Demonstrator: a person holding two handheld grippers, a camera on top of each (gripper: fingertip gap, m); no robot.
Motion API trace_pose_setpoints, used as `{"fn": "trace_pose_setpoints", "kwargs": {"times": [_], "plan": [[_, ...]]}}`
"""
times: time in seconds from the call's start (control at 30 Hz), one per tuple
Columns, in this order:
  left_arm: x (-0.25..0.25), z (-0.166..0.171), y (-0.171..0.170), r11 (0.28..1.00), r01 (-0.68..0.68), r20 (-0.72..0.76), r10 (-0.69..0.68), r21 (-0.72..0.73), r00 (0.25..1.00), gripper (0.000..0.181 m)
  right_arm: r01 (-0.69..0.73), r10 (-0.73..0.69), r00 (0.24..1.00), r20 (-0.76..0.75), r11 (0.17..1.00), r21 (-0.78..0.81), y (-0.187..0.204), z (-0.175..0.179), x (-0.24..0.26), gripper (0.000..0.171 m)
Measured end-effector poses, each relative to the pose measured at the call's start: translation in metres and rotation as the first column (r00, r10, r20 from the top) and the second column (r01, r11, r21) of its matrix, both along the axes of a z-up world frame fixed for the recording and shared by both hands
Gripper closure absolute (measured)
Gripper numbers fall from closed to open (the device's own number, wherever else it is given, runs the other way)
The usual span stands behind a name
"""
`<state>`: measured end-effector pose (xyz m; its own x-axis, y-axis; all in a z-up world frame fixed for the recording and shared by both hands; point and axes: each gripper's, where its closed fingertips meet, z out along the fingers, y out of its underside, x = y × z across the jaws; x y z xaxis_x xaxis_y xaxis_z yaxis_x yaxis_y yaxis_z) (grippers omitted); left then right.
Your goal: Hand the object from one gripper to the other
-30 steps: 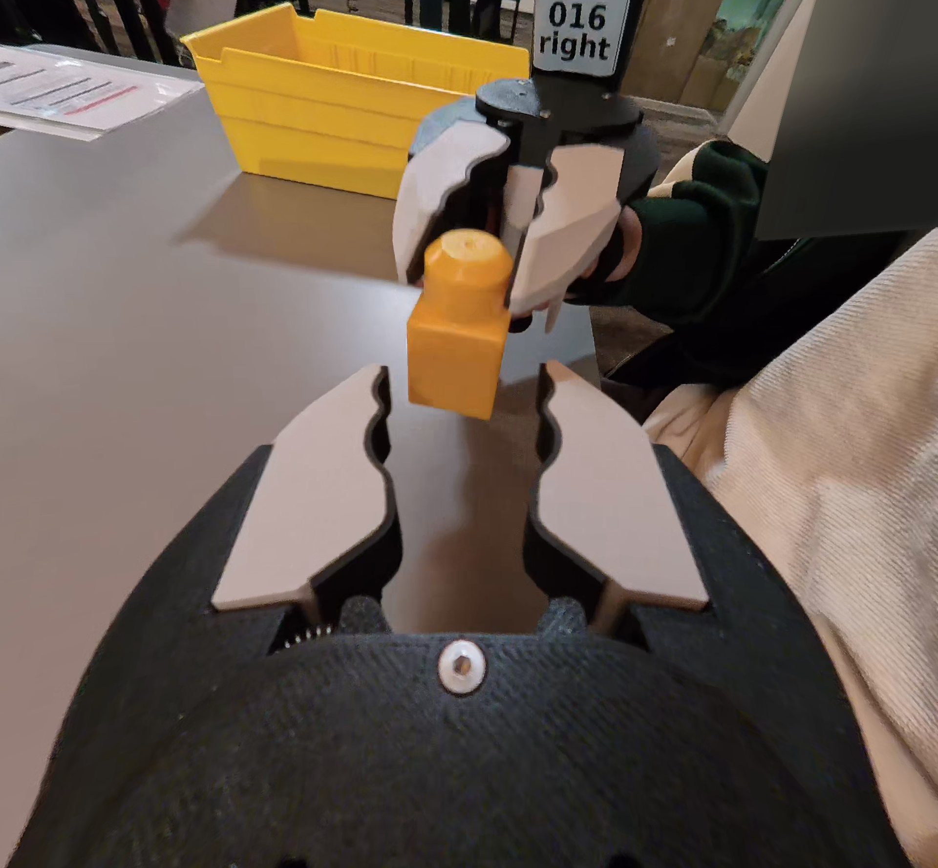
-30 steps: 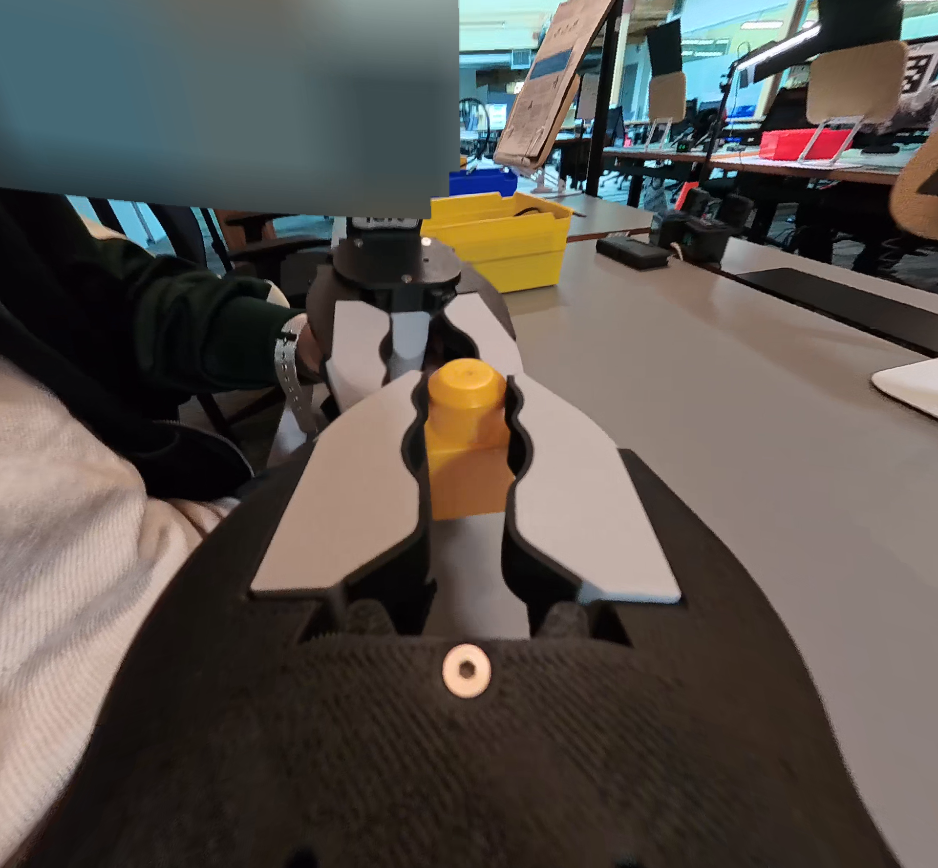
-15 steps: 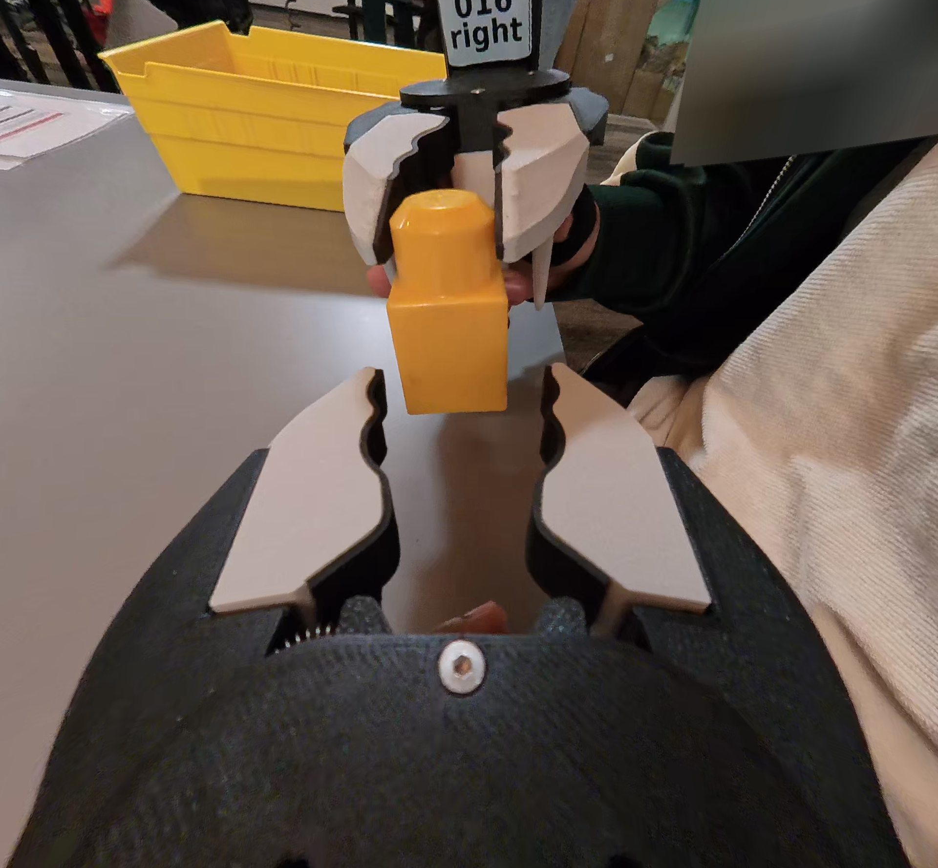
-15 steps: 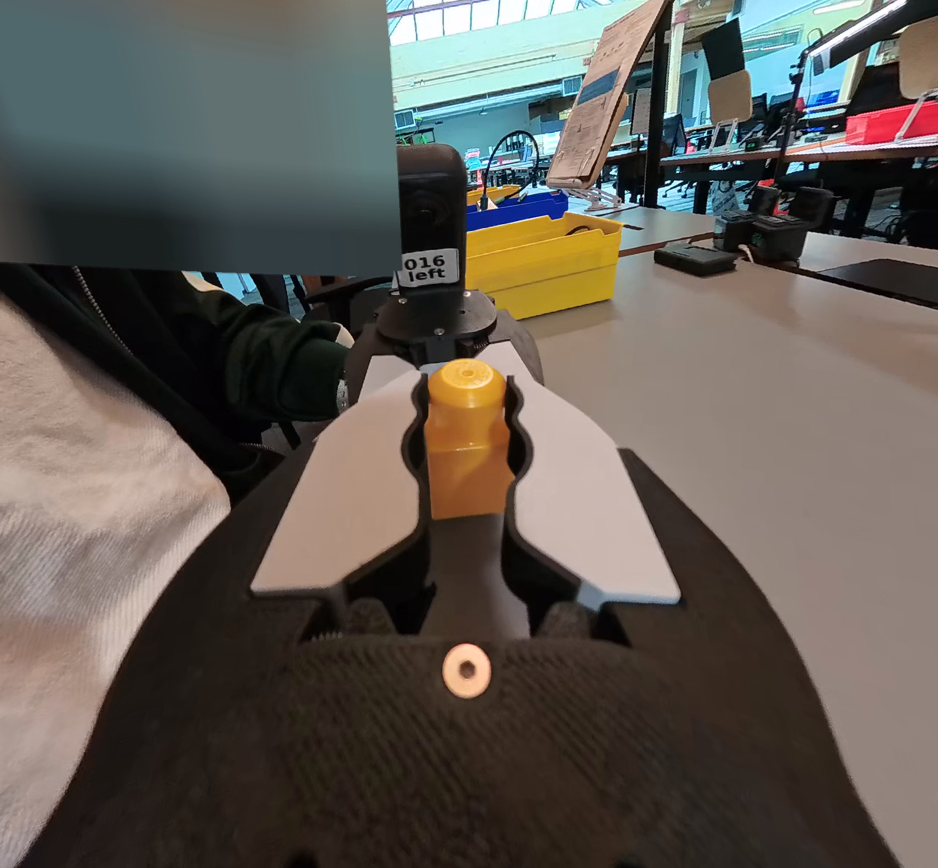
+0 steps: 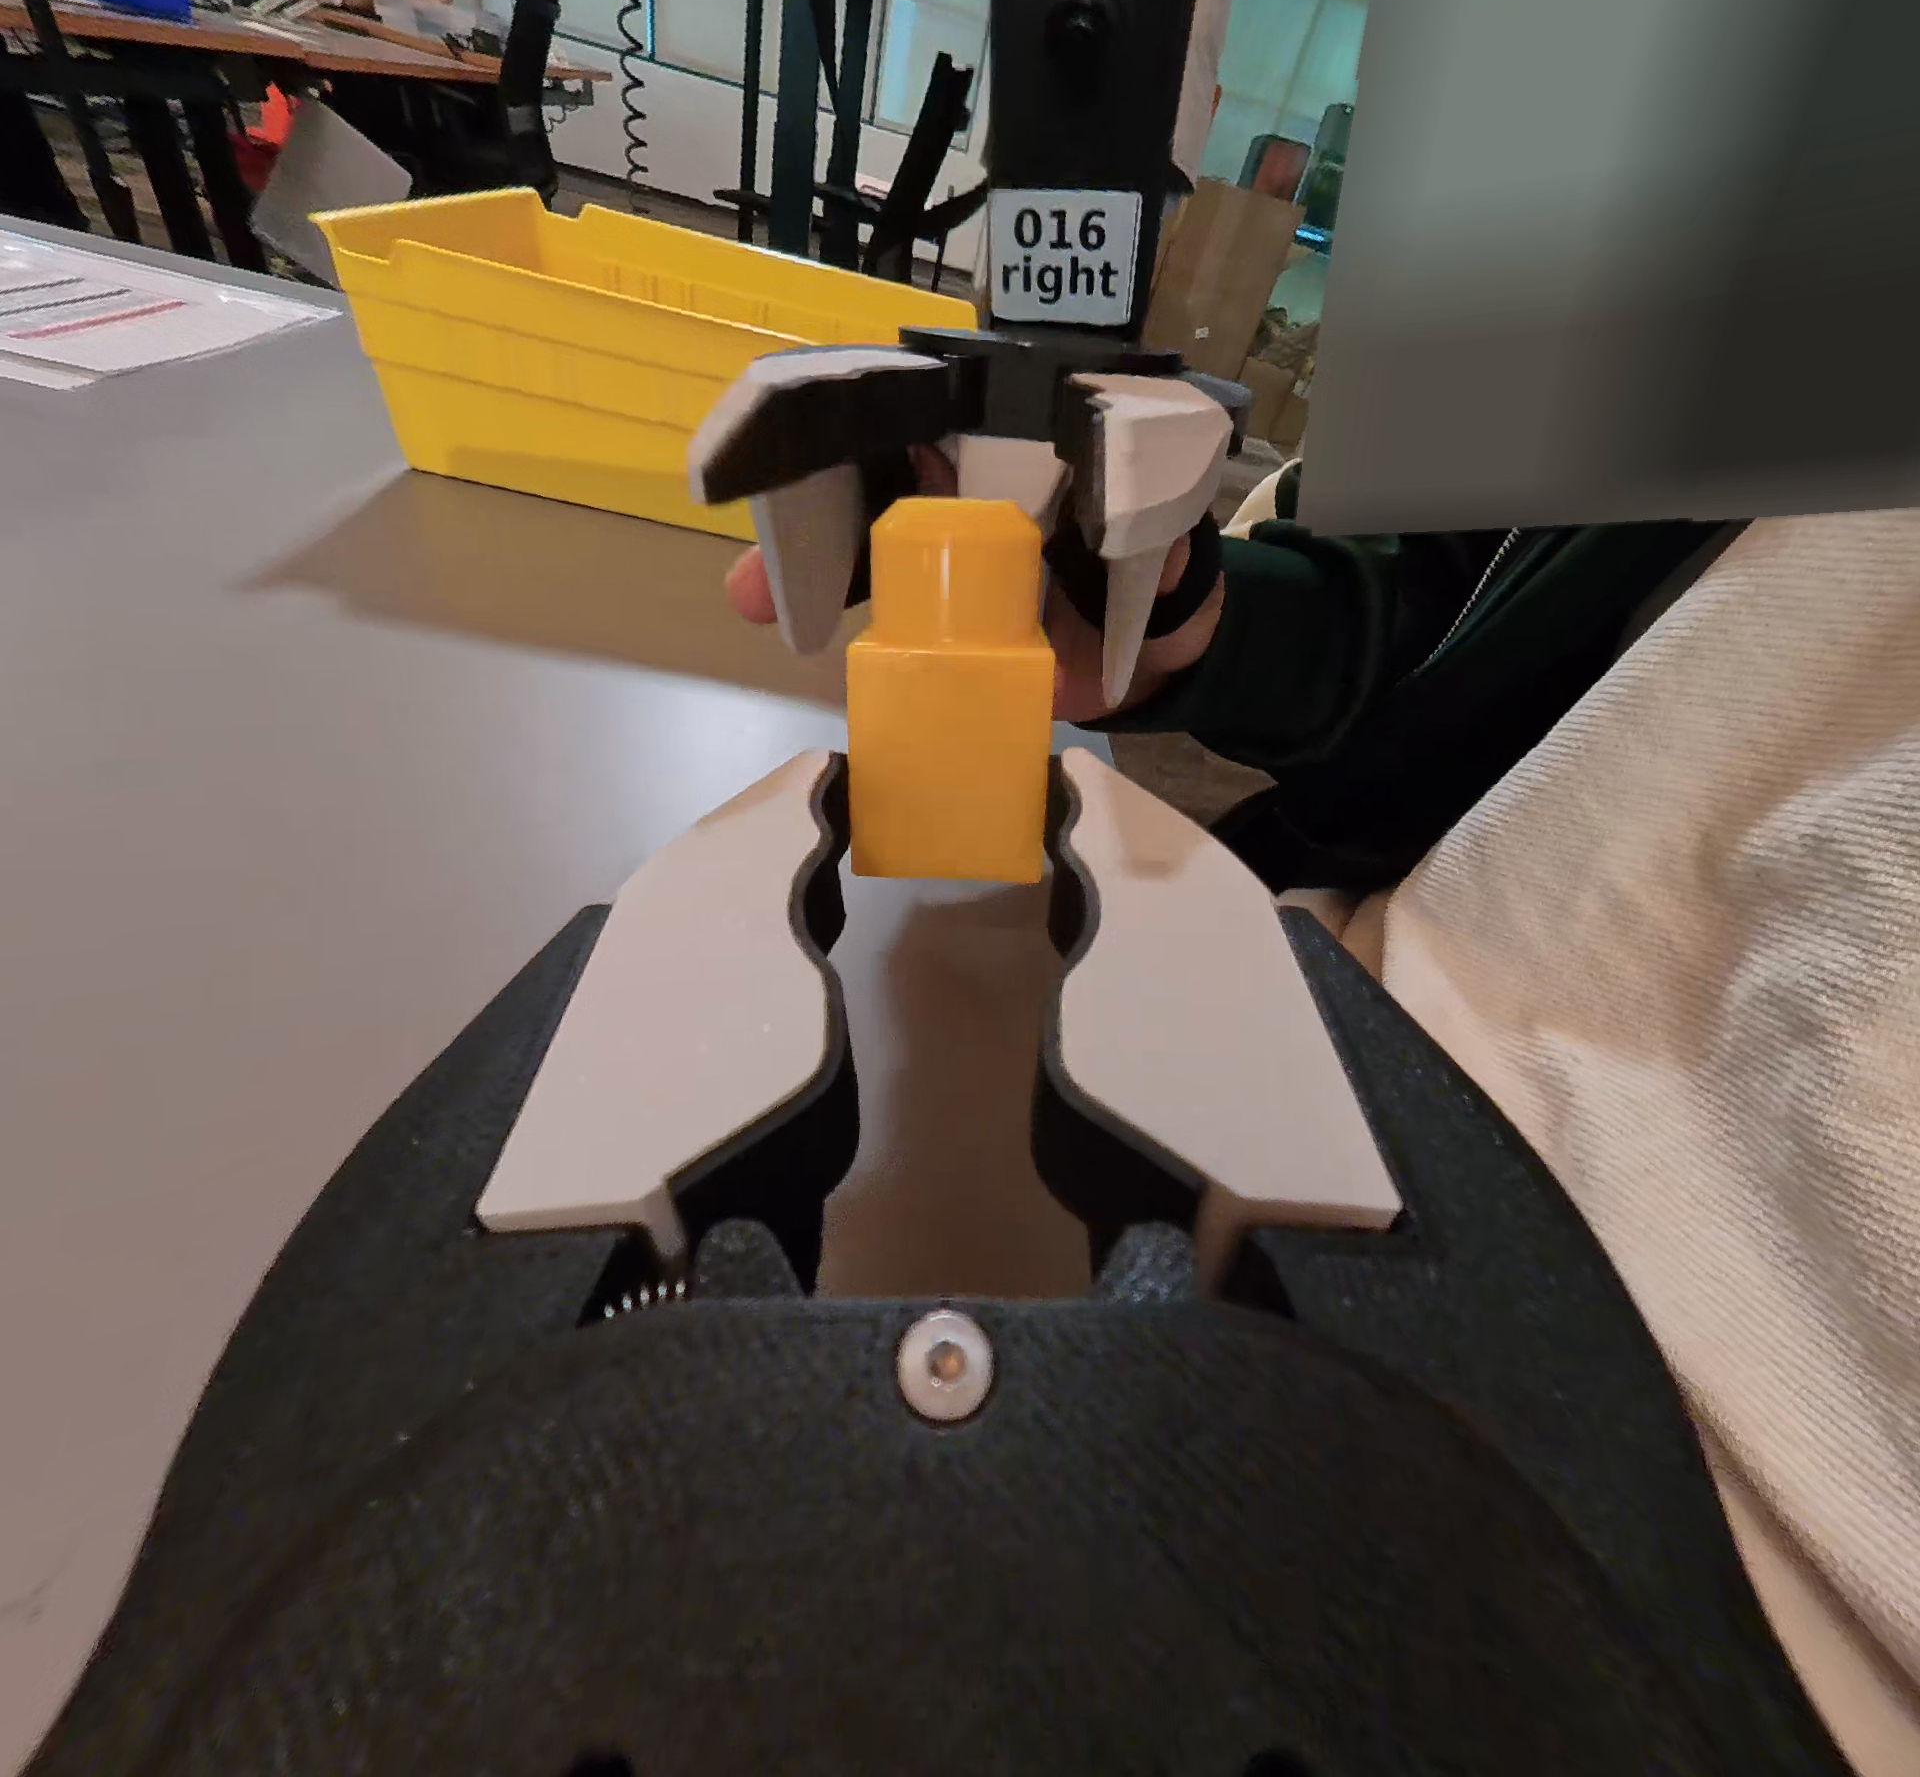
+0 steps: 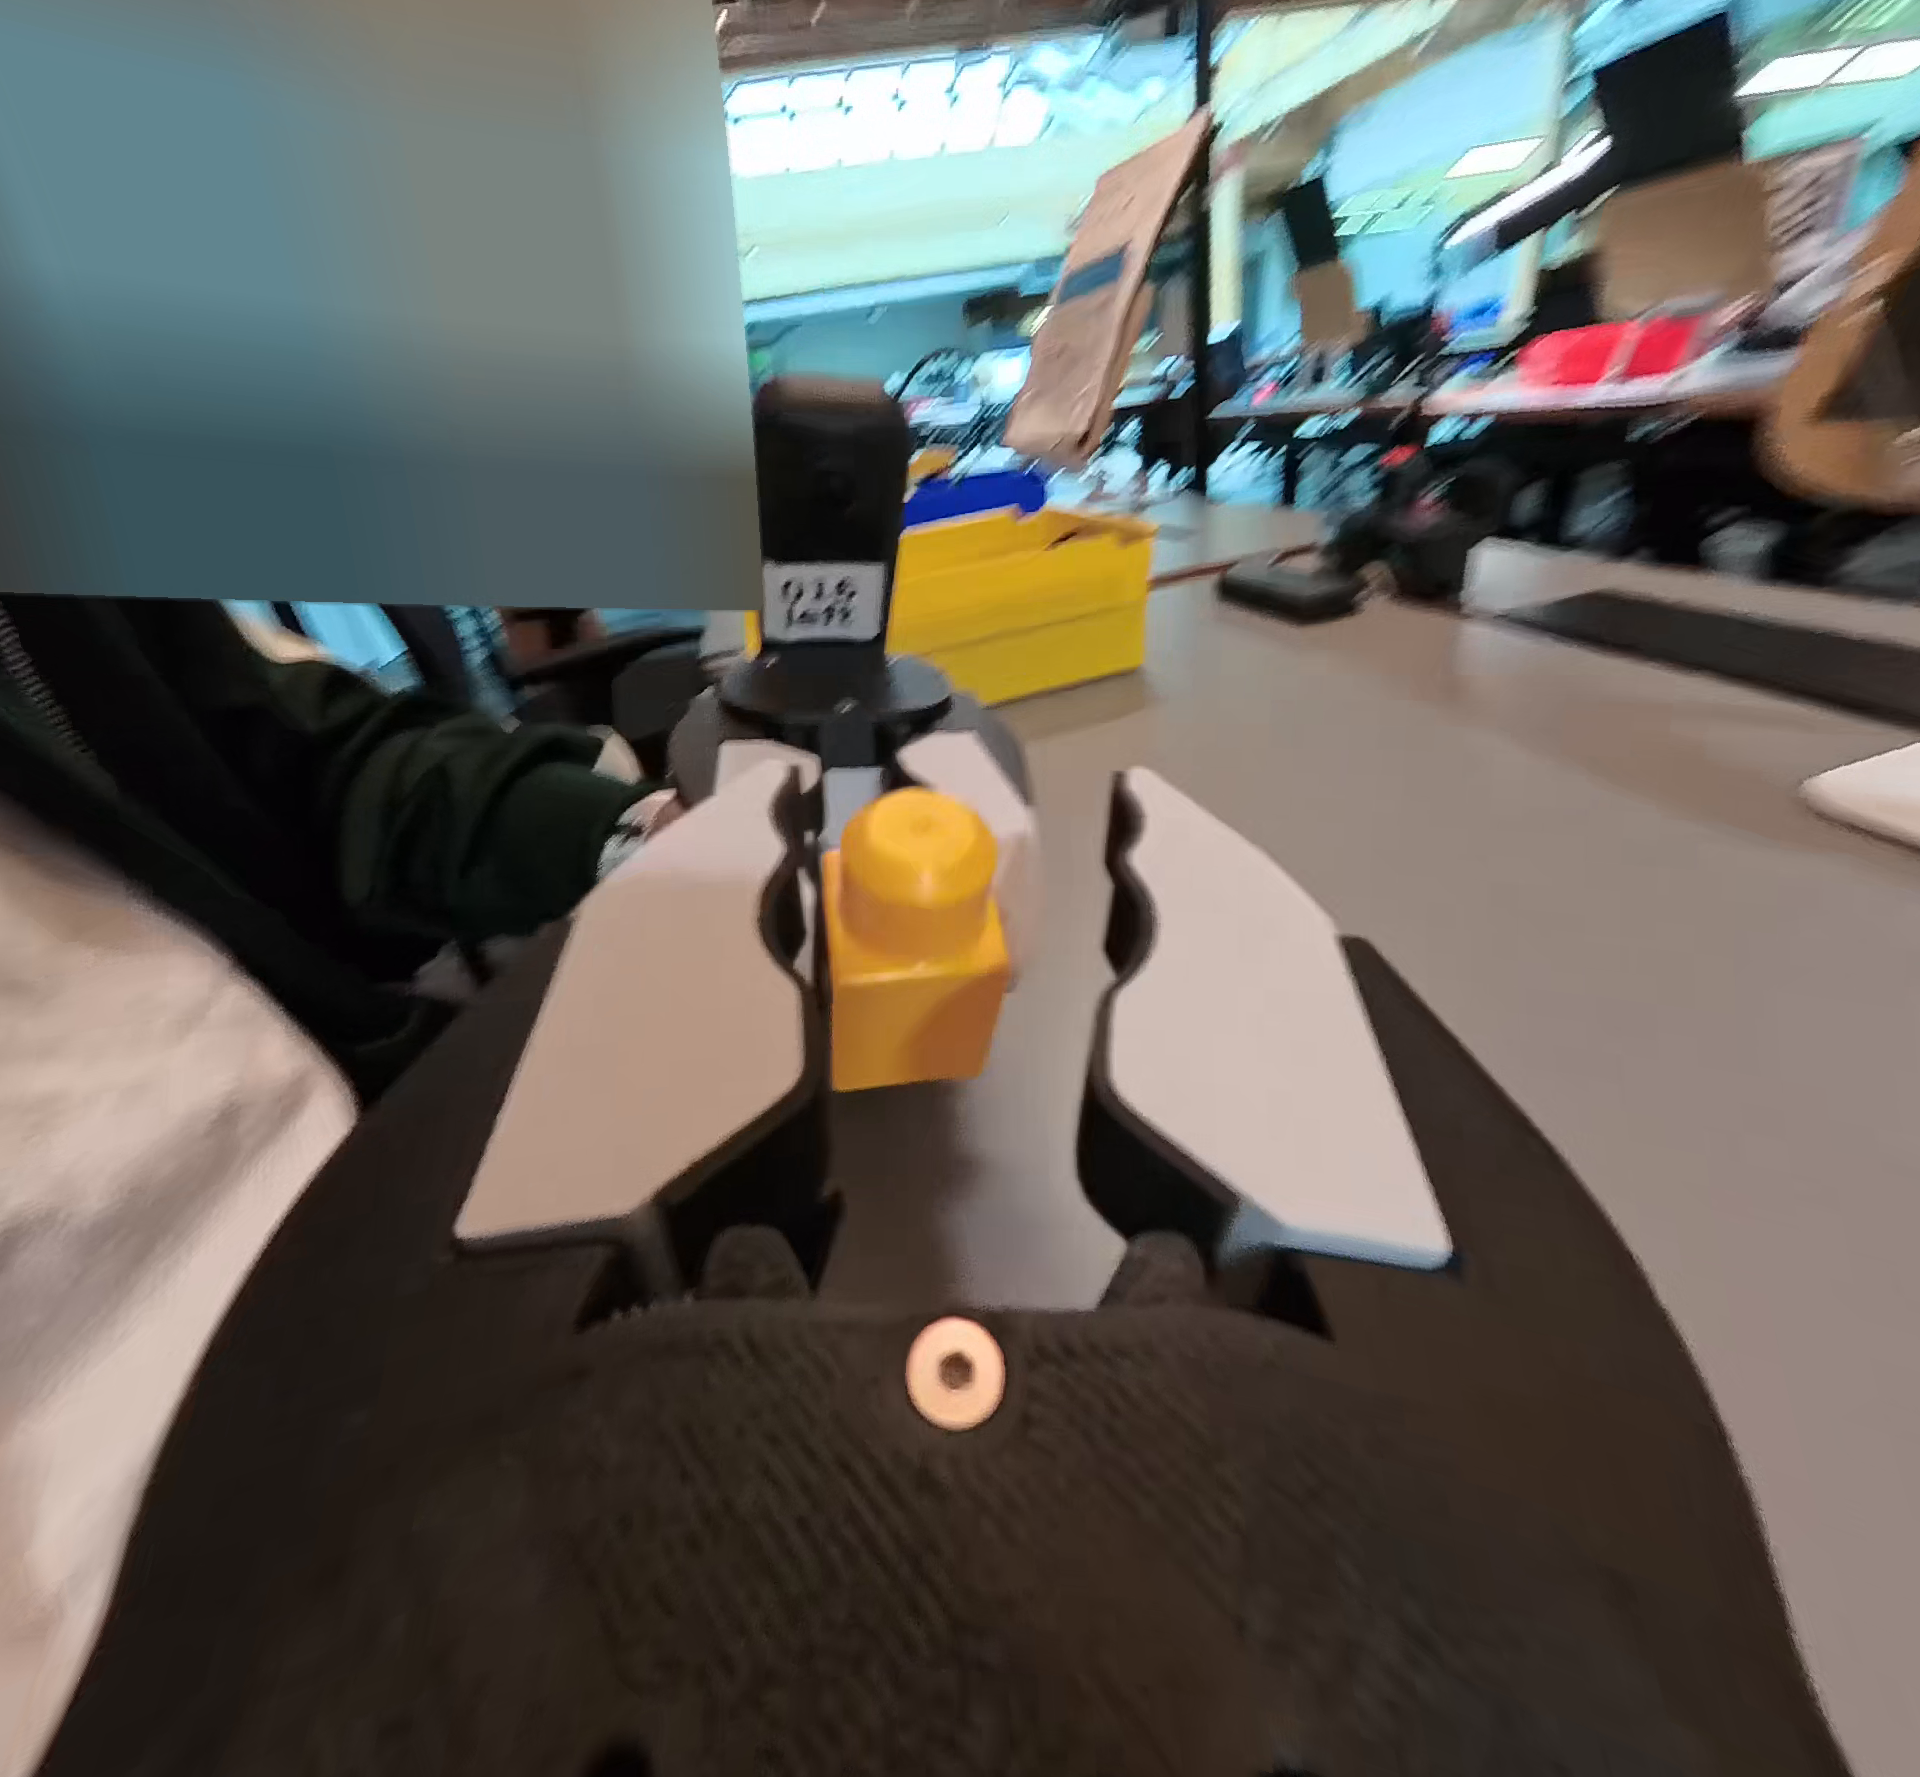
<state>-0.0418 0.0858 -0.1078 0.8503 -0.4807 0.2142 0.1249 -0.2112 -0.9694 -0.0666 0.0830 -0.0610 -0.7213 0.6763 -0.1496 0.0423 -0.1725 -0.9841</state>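
Pinching the lower, square part of the orange block (image 5: 945,761) between its fingertips, the left gripper (image 5: 945,792) carries it clear of the grey table (image 5: 312,792), the block upright with its round stud on top. Both of the left gripper's jaws press against the block's side faces near their tips; the space behind the block, deeper between the jaws, is free. Beyond the stud hangs the right gripper (image 5: 961,605), its jaws spread wide on either side of the stud with a gap showing on each side. The right wrist view agrees: the block (image 6: 914,948) sits between the spread jaws of the right gripper (image 6: 956,844), close against the left-hand jaw and well apart from the right-hand one, with the left gripper (image 6: 883,792) behind it.

Half a second ago the right gripper's jaws were clamped on the stud and the left gripper's jaws stood apart below the block. Now the grip has changed over. A yellow bin (image 5: 623,356) stands on the table past both grippers.
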Motion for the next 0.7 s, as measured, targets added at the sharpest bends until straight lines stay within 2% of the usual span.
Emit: {"fn": "trace_pose_setpoints", "kwargs": {"times": [0.1, 0.27, 0.57, 0.7], "plan": [[-0.004, 0.006, -0.003, 1.0, 0.012, 0.065, -0.014, 0.027, 0.998, 0.146, 0.039, -0.04, 0.999, -0.031, 0.998, -0.047, 0.011, 0.008, -0.001, 0.111], [-0.013, 0.021, -0.008, 0.996, 0.028, 0.198, -0.045, 0.089, 0.979, 0.147, -0.018, 0.017, 1.0, -0.005, 0.991, -0.136, 0.017, 0.012, 0.002, 0.118], [-0.023, 0.03, -0.01, 0.991, -0.006, 0.286, -0.033, 0.133, 0.958, 0.147, -0.037, 0.04, 0.998, 0.04, 0.998, -0.054, 0.002, -0.003, 0.0, 0.119], [-0.015, 0.026, -0.008, 0.992, 0.015, 0.251, -0.046, 0.124, 0.967, 0.147, -0.038, 0.04, 0.999, 0.02, 0.993, -0.114, -0.003, 0.005, 0.002, 0.131]]}}
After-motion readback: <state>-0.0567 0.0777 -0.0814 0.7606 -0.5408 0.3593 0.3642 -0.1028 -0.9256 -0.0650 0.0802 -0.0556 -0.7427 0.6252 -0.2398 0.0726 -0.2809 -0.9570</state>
